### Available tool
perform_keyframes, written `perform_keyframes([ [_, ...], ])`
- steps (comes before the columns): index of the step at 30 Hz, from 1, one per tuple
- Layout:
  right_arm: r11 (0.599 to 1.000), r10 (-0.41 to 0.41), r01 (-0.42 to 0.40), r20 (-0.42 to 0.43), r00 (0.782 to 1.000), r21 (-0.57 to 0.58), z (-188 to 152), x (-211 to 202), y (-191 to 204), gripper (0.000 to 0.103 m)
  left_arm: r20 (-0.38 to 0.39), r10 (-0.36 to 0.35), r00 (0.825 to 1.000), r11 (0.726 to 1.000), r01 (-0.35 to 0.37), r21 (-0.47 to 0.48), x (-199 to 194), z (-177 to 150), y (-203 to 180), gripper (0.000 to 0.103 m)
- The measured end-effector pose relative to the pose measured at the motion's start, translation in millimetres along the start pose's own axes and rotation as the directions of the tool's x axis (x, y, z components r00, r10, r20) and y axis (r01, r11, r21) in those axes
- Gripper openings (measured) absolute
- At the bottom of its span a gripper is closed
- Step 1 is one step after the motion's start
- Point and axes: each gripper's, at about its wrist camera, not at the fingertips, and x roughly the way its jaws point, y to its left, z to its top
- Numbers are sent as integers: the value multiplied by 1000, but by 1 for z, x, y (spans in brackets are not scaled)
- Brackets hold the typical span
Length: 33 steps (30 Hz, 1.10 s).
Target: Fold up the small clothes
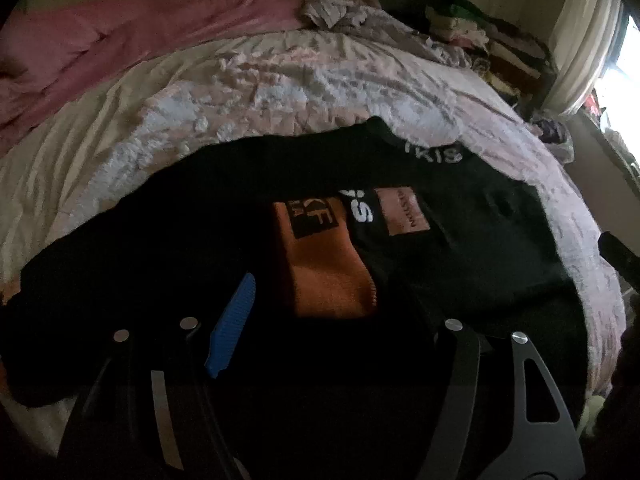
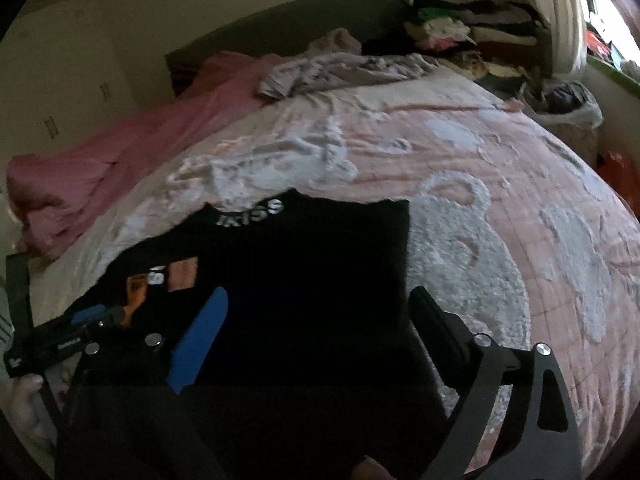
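Black shirt (image 2: pixel 288 280) lies ahead w/ collar far; right gripper (image 2: pixel 316 328) nearer, spread; left gripper (image 1: pixel 332 312) probably spread too.

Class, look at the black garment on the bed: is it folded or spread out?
Spread out. The black garment lies flat and wide across the bedspread, its lettered neckline and front patches showing; no layer visibly doubled over.

Dim bedroom: bed (image 2: pixel 460 152) with pink-white bedspread, dark headboard (image 2: pixel 280 32), cream wall (image 2: pixel 100 40), bright curtained window (image 2: pixel 600 4) at right.
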Motion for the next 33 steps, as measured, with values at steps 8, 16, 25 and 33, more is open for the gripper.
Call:
perform_keyframes([
  [8, 998, 61, -61, 10, 998, -22, -5, -16, 23, 98, 46, 25, 999, 1000, -26, 17, -29, 0, 1, 74],
  [16, 994, 97, -96, 16, 995, -56, -9, -27, 44, 98, 84, 38, 996, 999, -40, 17, -55, -5, 8, 92],
  [25, 986, 122, -120, 10, 992, -120, -13, -31, 80, 98, 117, 69, 991, 997, -66, -25, -79, -9, 30, 93],
  [33, 977, 144, -142, -1, 990, -158, -10, -33, 113, 98, 144, 96, 985, 994, -87, -70, -95, -14, 56, 93],
])
